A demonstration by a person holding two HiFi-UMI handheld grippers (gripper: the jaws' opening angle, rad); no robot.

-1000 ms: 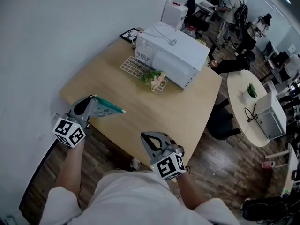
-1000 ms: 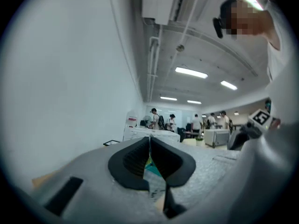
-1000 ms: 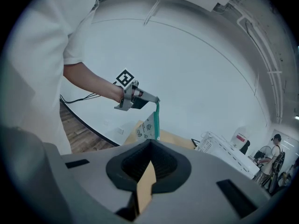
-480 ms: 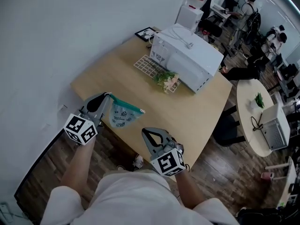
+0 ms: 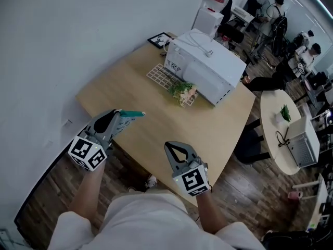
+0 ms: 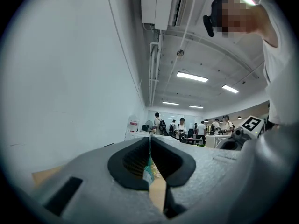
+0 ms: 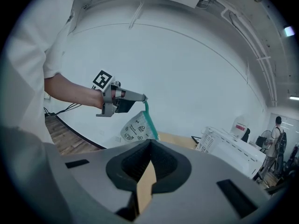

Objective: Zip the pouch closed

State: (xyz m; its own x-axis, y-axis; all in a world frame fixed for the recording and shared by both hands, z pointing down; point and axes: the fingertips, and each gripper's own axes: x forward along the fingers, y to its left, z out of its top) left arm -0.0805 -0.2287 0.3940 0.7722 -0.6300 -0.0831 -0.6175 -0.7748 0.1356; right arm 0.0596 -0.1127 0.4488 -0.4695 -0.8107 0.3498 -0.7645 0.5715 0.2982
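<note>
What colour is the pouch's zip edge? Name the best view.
Teal; the pouch has a pale body with small dark icons. Best in the right gripper view.

Grey left gripper (image 5: pixel 118 112), grey right gripper (image 5: pixel 167 145), black-white marker cubes (image 5: pixel 87 153); white short-sleeved shirt (image 5: pixel 140 217)

Seen from above, the pouch (image 5: pixel 130 114) is no more than a thin teal strip at the tip of the left gripper (image 5: pixel 117 113), its body edge-on and lost behind the jaws. In the left gripper view, all but a sliver is buried between the pads (image 6: pixel 130 164). In the right gripper view its print is too small to read. At upper right of the head view, the people (image 5: pixel 278 14) are too small to make out, as is the framed picture (image 5: pixel 160 38).
</note>
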